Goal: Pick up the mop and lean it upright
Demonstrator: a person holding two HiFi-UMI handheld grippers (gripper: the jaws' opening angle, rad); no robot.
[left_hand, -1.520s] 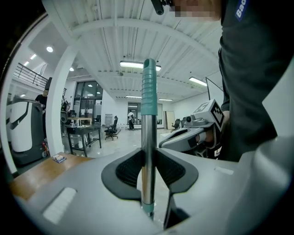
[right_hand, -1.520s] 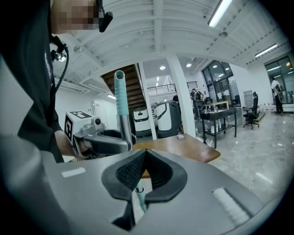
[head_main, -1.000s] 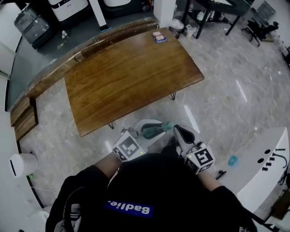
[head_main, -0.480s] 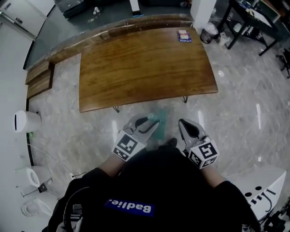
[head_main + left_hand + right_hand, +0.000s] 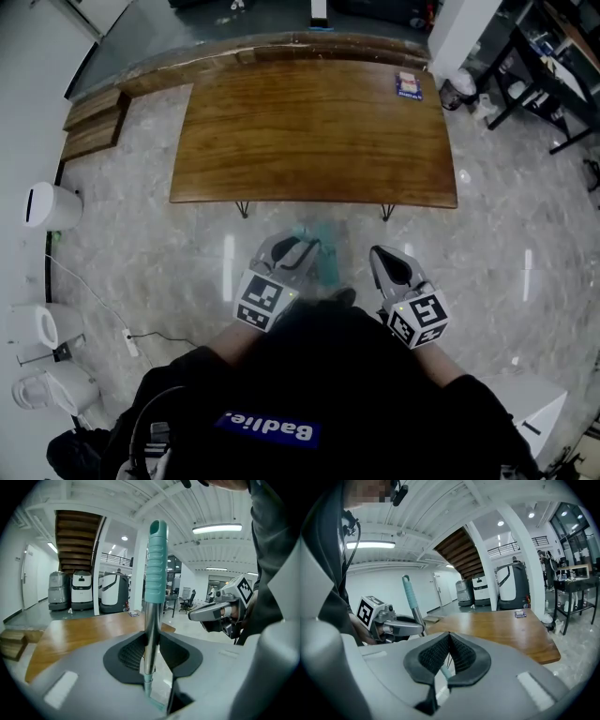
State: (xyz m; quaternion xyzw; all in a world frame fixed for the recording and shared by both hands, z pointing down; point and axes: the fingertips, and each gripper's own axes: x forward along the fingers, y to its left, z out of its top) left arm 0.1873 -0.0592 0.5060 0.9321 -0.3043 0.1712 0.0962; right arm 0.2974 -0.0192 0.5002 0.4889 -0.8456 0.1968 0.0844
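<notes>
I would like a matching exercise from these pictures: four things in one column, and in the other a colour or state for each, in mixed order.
1. mop grip
2. table
3. left gripper
4. right gripper

a. jaws together, holding nothing
b. teal
c. brown wood
d. shut on the mop pole

Pairs: 1-b, 2-c, 3-d, 4-a

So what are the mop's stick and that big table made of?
The pole looks like shiny metal: silvery and reflective. Its grip looks like ribbed teal plastic or rubber. The table looks like varnished wood: brown grain, slight sheen.
</notes>
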